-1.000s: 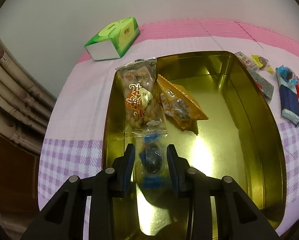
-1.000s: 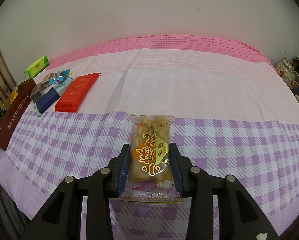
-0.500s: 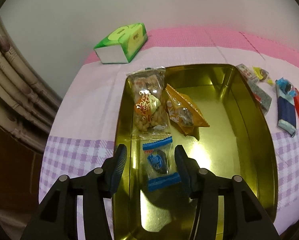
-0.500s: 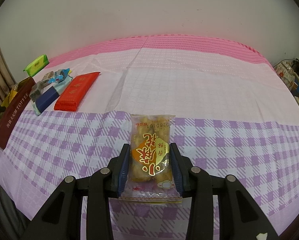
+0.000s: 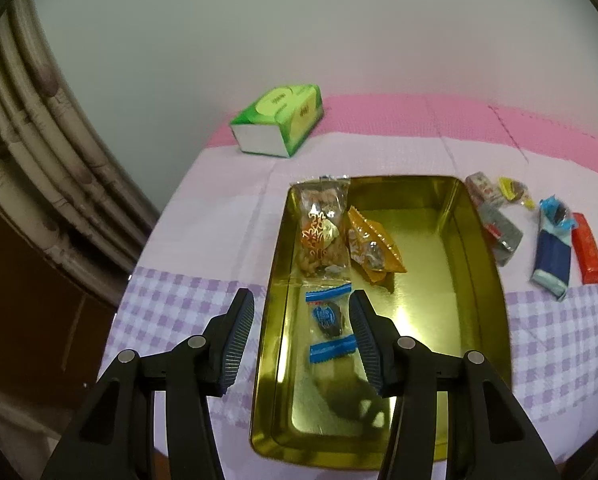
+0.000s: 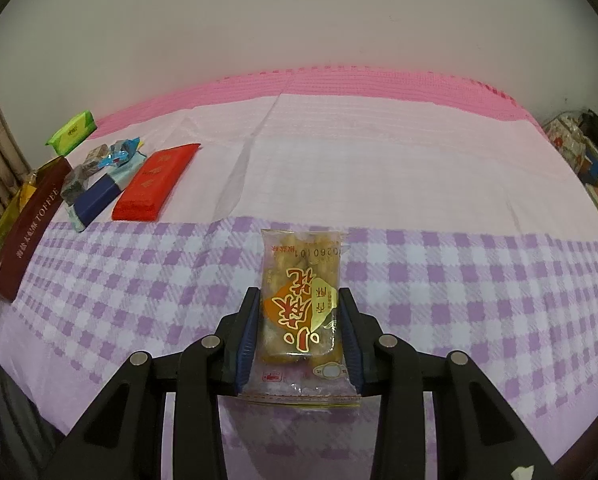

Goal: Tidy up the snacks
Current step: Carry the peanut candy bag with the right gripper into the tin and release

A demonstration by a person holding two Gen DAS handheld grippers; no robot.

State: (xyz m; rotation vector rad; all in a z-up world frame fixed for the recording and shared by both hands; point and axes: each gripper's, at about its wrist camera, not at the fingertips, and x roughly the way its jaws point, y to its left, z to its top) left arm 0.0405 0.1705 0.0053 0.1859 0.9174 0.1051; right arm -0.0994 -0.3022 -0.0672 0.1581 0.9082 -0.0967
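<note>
In the left wrist view a gold tin lies on the table. It holds a clear fried-snack pack, an orange pack and a blue-ended candy. My left gripper is open and empty, raised above the candy and the tin's left wall. In the right wrist view my right gripper is shut on a clear fried-snack pack over the purple checked cloth. The tin shows at the far left there.
Loose snacks lie right of the tin: a grey pack, a blue bar, a red bar and small candies. A green tissue box stands by the wall. A bamboo chair is at the left.
My left gripper opened, let the blue-ended candy go into the tin, and drew back and up. My right gripper stayed still, holding its snack pack.
</note>
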